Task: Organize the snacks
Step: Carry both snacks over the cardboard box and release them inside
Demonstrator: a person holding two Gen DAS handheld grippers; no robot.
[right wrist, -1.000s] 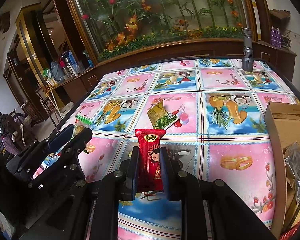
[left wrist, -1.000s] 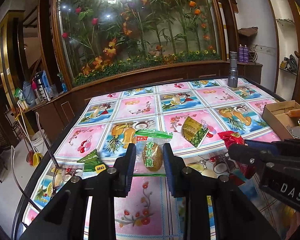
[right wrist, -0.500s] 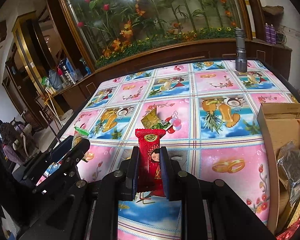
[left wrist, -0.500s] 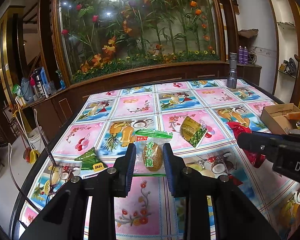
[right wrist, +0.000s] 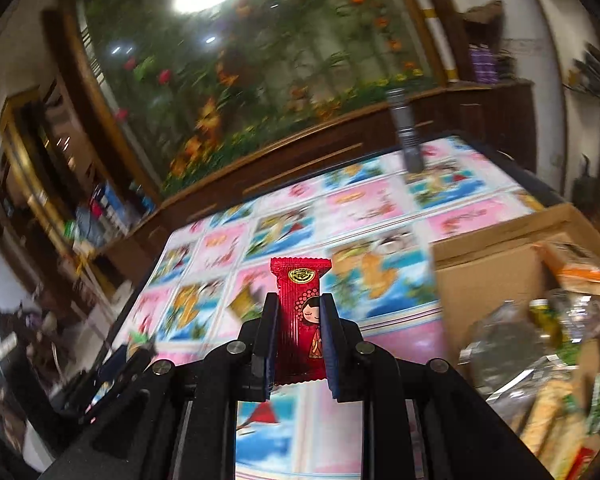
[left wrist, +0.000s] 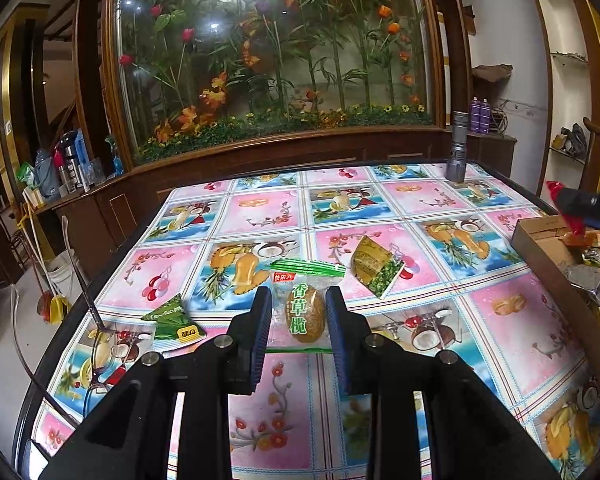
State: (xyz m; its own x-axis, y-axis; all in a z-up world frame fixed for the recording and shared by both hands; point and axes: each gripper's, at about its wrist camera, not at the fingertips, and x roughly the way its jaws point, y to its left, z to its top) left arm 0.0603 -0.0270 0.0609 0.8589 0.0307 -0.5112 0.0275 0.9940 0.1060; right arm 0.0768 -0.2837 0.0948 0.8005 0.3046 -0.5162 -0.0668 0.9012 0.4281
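Patterned surface [left wrist: 260, 216]. Right gripper [right wrist: 299, 312] jaws clamp red packet [right wrist: 300, 304] beside box [right wrist: 492, 276]; release into box judged next. Left gripper [left wrist: 299, 308] jaws pinch olive packet [left wrist: 305, 312].

Right wrist view motion-blurred throughout except for the red foil snack packet [right wrist: 300, 312] between the jaws. Brown cardboard box [right wrist: 496, 280] cut off by the right edge; contents smeared, not identifiable. In the left wrist view, same box [left wrist: 548, 248] cropped at right. Print on the small green triangular sachet [left wrist: 172, 322] illegible.
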